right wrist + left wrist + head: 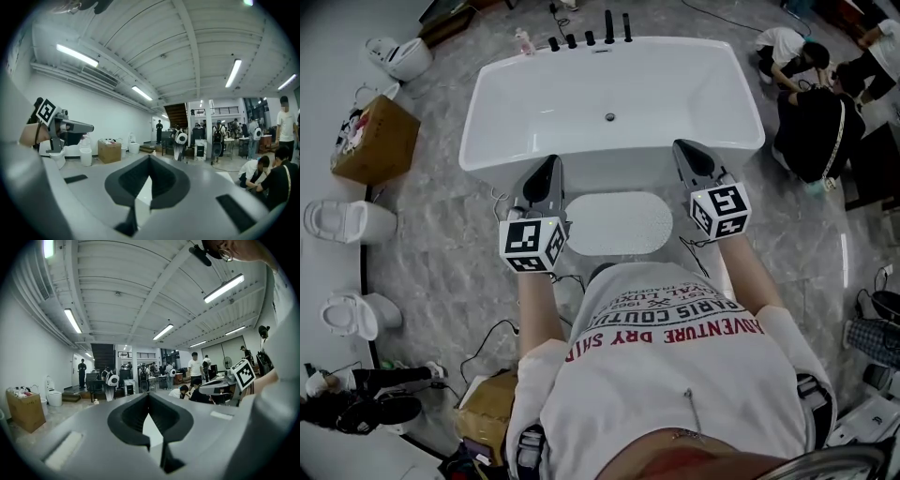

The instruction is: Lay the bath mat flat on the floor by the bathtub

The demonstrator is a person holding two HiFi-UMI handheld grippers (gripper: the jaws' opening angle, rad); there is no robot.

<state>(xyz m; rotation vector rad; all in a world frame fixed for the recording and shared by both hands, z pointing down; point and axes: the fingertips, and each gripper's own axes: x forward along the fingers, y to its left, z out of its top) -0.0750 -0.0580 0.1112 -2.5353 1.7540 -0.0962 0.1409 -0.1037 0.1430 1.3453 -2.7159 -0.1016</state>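
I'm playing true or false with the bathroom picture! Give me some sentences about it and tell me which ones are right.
1. The bath mat lies flat on the floor in front of the bathtub. True.
2. The left claw is holding the mat. False: it is shut on nothing, and the mat lies by itself on the floor.
3. The bathtub is full of water. False: it looks empty, with its drain showing.
4. A cardboard box stands to the left of the tub. True.
5. The right claw is wide open. False: it is shut, with nothing in it.
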